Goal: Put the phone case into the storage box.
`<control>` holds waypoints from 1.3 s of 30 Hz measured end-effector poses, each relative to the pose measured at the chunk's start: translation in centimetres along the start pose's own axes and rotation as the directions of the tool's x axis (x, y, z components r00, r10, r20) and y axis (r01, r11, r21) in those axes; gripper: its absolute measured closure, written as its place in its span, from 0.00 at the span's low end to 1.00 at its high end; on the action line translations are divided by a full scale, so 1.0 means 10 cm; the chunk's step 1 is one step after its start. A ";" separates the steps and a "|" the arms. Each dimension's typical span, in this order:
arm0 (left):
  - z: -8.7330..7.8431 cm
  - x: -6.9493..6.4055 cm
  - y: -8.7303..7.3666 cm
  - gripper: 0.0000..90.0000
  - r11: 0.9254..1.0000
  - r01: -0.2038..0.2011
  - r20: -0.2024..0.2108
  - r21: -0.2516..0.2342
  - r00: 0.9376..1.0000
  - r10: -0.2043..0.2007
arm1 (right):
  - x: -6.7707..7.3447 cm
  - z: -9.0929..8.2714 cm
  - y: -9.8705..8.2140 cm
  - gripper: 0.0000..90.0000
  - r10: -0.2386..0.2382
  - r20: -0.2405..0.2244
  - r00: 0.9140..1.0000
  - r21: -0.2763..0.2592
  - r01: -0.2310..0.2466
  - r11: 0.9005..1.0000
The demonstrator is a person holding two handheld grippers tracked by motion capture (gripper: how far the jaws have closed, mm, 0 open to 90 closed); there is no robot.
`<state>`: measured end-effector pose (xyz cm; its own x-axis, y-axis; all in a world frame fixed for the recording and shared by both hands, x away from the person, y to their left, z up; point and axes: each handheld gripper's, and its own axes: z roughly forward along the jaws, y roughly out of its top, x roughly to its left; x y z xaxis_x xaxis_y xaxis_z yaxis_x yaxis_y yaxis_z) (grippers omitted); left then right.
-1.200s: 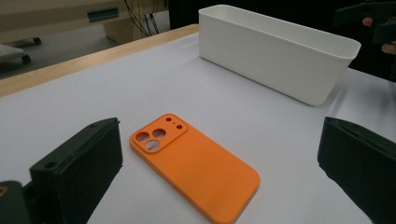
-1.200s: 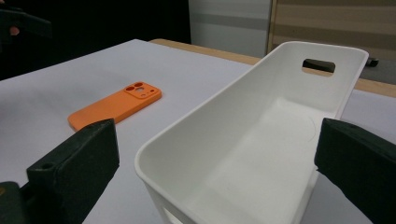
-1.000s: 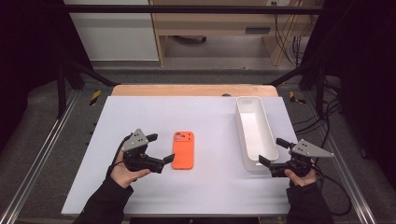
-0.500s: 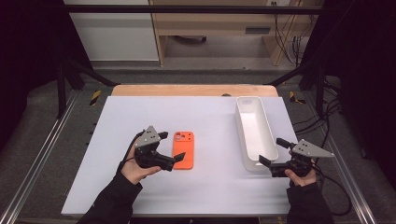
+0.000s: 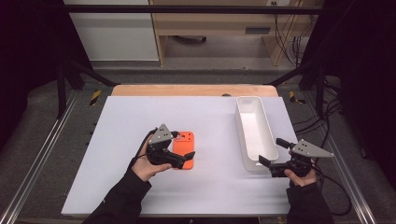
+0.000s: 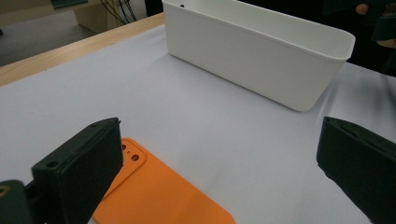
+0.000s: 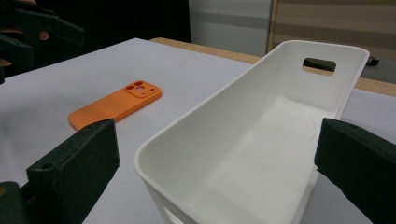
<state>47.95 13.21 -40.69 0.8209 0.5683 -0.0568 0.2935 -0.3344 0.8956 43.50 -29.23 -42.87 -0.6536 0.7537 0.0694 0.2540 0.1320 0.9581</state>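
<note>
An orange phone case (image 5: 186, 145) lies flat, camera cut-outs facing up, on the white table top (image 5: 130, 116). My left gripper (image 5: 182, 145) hovers open over it, one jaw at its far end and one at its near end. In the left gripper view the case (image 6: 159, 196) lies low between the wide-apart jaws of this gripper (image 6: 222, 135). A long white bin (image 5: 243, 135) stands empty at the right. My right gripper (image 5: 272, 150) is open, its jaws on either side of the bin's near end (image 7: 261, 121), and the case (image 7: 114, 105) lies beyond at the left.
A wooden strip (image 5: 187, 90) runs along the table's far edge. Metal rails (image 5: 42, 154) flank the table, and cables (image 5: 336, 121) trail at the right. The other hand with its gripper (image 7: 32, 32) shows at the right gripper view's top left.
My left gripper has moved right across the table and now stands over the orange phone case. The right gripper and the bin have stayed where they were.
</note>
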 end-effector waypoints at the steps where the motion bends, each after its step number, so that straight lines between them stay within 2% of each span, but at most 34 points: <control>1: 0.02 0.00 0.00 0.01 1.000 0.001 -0.001 0.002 1.000 -0.001 | 0.00 0.00 0.00 0.00 0.002 0.000 1.000 0.000 -0.002 1.000; 7: 0.14 -0.02 -0.02 0.01 0.999 0.003 -0.005 0.034 1.000 -0.002 | 0.00 0.00 0.00 0.00 0.003 0.001 1.000 0.000 -0.003 1.000; 17: 0.21 -0.05 -0.05 0.07 0.998 0.002 -0.015 0.061 1.000 -0.001 | 0.00 -0.01 0.00 0.00 0.001 0.001 1.000 -0.002 -0.001 1.000; 22: 0.23 -0.05 -0.07 0.13 0.997 0.005 -0.010 0.080 1.000 -0.004 | 0.00 -0.01 0.00 0.00 0.003 0.001 1.000 -0.004 -0.003 1.000; 29: 0.28 -0.07 -0.10 0.26 0.995 0.002 -0.021 0.103 1.000 0.000 | 0.00 0.00 0.00 0.00 -0.001 -0.001 1.000 0.000 0.001 1.000; 35: 0.32 -0.06 -0.13 0.35 0.992 0.016 -0.028 0.124 1.000 -0.013 | 0.00 0.00 0.00 0.00 -0.001 -0.001 1.000 0.001 0.001 1.000; 39: 0.36 -0.07 -0.15 0.43 0.989 0.020 -0.016 0.146 1.000 -0.018 | 0.00 0.00 0.00 0.00 0.000 -0.001 1.000 0.002 0.000 1.000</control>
<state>48.69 10.62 -43.53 0.8077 0.5859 -0.0658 0.3781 -0.4291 0.8203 43.49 -29.25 -42.85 -0.6542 0.7532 0.0693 0.2549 0.1333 0.9577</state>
